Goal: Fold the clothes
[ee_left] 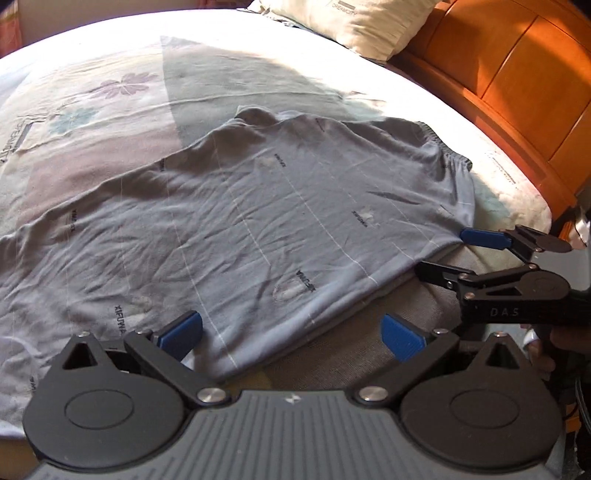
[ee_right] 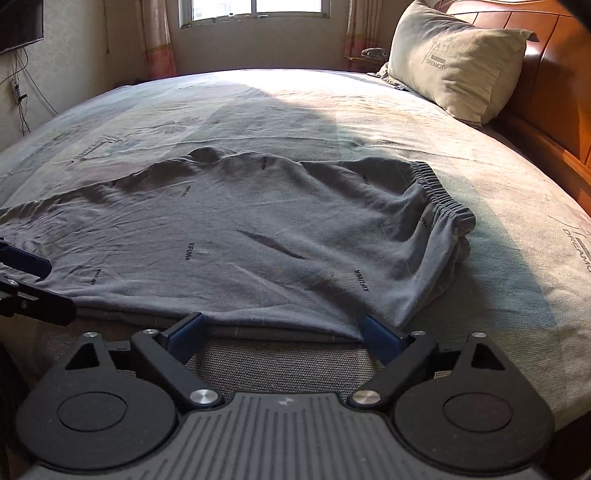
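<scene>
A grey garment [ee_left: 258,221] with small printed words and an elastic waistband [ee_right: 439,192] lies spread flat on the bed, the waistband toward the headboard. My left gripper [ee_left: 291,332] is open at the garment's near edge, its left blue pad [ee_left: 179,330] on the cloth and its right pad over the bare mattress edge. My right gripper [ee_right: 282,334] is open too, with the garment's [ee_right: 240,236] near hem lying against both fingertips. In the left wrist view the right gripper [ee_left: 461,254] shows at the right, near the waistband corner. The left gripper [ee_right: 26,280] shows at the left edge of the right wrist view.
The bed has a pale floral sheet [ee_left: 92,103] and a woven mattress edge [ee_right: 280,358] close to me. A pillow [ee_right: 454,62] leans on the wooden headboard [ee_left: 517,74] at the right. A window [ee_right: 251,7] and curtains stand behind the bed. A hand [ee_left: 539,343] holds the right gripper.
</scene>
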Available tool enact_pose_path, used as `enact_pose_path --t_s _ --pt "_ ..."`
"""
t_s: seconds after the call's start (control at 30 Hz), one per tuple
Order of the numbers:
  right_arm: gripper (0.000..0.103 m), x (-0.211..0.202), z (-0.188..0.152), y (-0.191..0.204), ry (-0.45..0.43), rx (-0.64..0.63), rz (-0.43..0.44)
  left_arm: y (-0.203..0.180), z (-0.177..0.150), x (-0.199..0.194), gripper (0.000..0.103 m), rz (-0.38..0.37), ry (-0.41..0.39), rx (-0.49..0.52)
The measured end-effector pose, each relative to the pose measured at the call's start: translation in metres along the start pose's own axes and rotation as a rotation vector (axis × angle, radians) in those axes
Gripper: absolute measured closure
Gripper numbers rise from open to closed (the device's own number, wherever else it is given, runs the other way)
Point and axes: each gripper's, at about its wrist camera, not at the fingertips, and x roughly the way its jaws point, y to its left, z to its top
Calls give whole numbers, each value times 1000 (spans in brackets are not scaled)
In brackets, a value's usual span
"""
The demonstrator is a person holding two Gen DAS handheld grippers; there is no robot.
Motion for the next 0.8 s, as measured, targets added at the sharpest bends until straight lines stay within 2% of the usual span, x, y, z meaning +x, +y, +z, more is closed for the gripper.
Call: enact_pose_path --t_s 0.03,0.1,0.17,0.27,0.37,0.4,0.47,0.53,0.63,0.73,0.8 --pt "6 0 0 1 -2 1 -6 4 0 -7 1 -35 12 -15" --pt "6 -2 0 1 -11 20 -11 15 4 -30 1 -52 -12 -25" --pt "4 -1 2 -1 -7 45 -2 29 14 -57 1 -26 -33 -1" --pt "0 1 3 -3 2 72 16 68 35 -105 1 75 -60 24" --pt "0 2 4 -1 8 76 9 116 46 -133 1 127 -7 -31" --pt "0 3 4 0 9 77 4 131 44 -137 1 115 4 -72" --pt "0 3 4 2 12 77 -7 155 30 -136 1 31 11 -154" --pt "0 4 5 4 14 77 -17 178 5 -119 1 -64 28 -285" --pt "0 5 5 6 18 78 -32 185 -28 -90 1 -64 88 -358" --pt "0 6 5 8 21 81 -44 179 -51 -86 1 -69 85 -335" --pt "0 6 5 9 20 84 -48 180 -56 -89 1 -82 118 -341"
